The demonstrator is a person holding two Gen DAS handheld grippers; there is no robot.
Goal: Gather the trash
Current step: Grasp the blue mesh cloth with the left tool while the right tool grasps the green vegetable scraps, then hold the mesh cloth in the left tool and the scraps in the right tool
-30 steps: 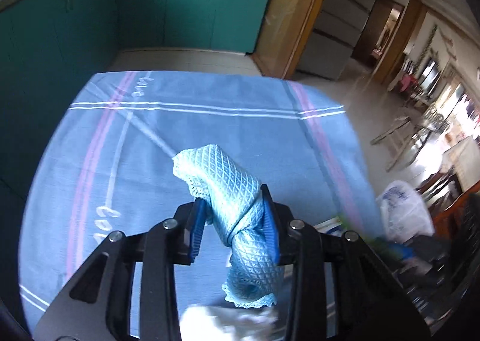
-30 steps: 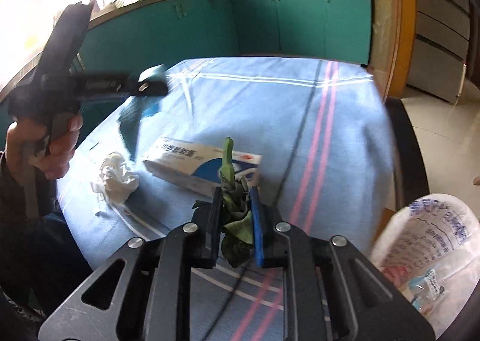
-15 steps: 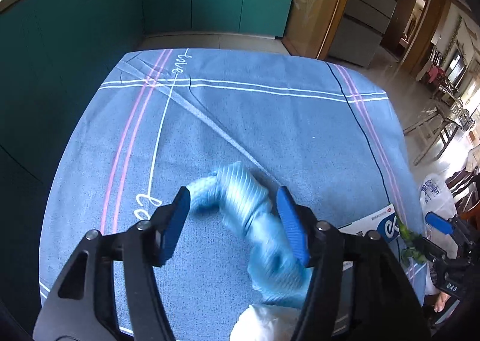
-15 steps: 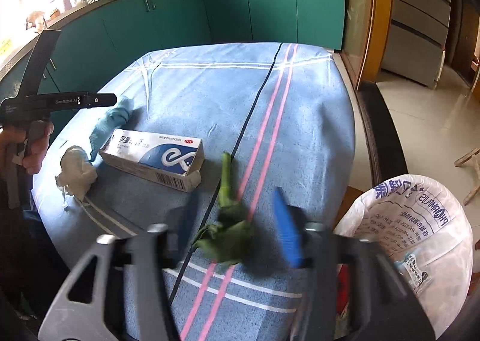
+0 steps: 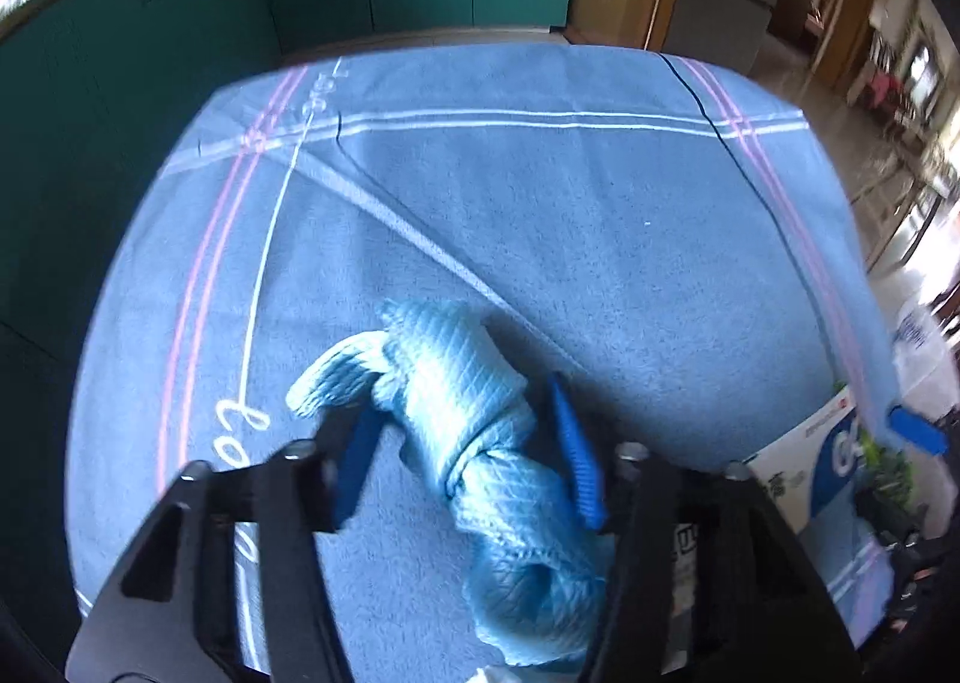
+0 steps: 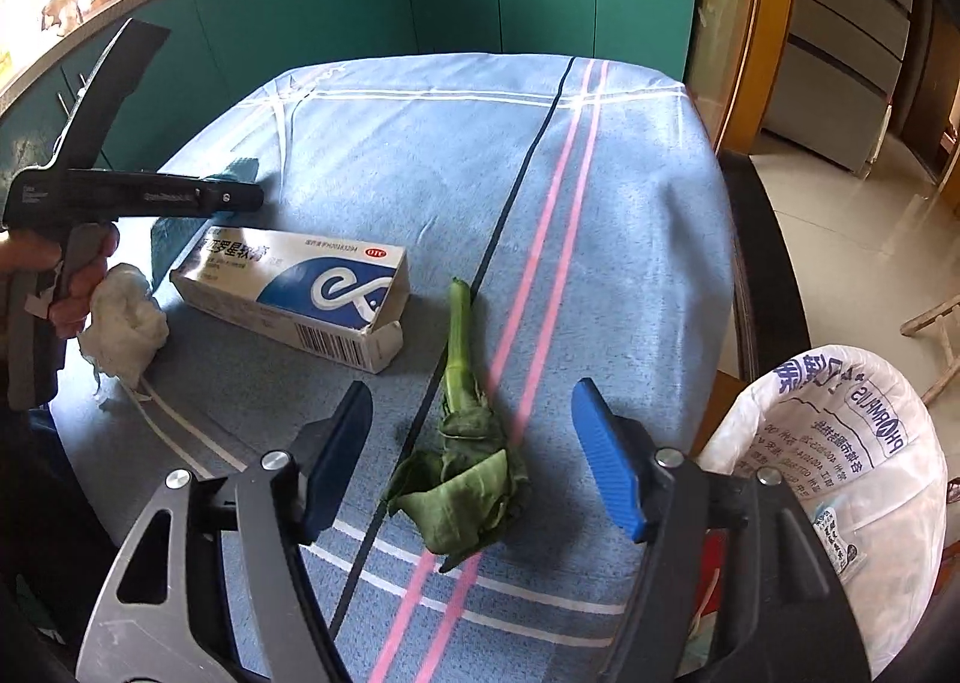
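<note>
Both grippers are tilted steeply down at the table (image 6: 630,191), which has a blue striped cloth on it. Left gripper (image 5: 462,443) has just been closing a bit, but the pads are still apart w/ the blue rag (image 5: 474,443) lying on the cloth between them; can't tell if either pad actually touches it, looks loose to me. Right gripper (image 6: 474,455) has just been opening, jaws wide, and the wilted veg stalk (image 6: 462,443) lies flat on the cloth between them, not touched. Right cam shows stuff the left one barely gets: the hand (image 6: 66,287) around the left gripper's handle, the whole box (image 6: 300,293) lying flat btw the tissue wad (image 6: 126,329) and the stalk, and the open white bag (image 6: 840,473) off the table's right edge. Left cam only catches a corner of the box and a sliver of the bag, but shows the rag close up, twisted in a knot. Count: 1 rag, 1 wad, 1 box, 1 stalk, 1 bag, 2 grippers.
</note>
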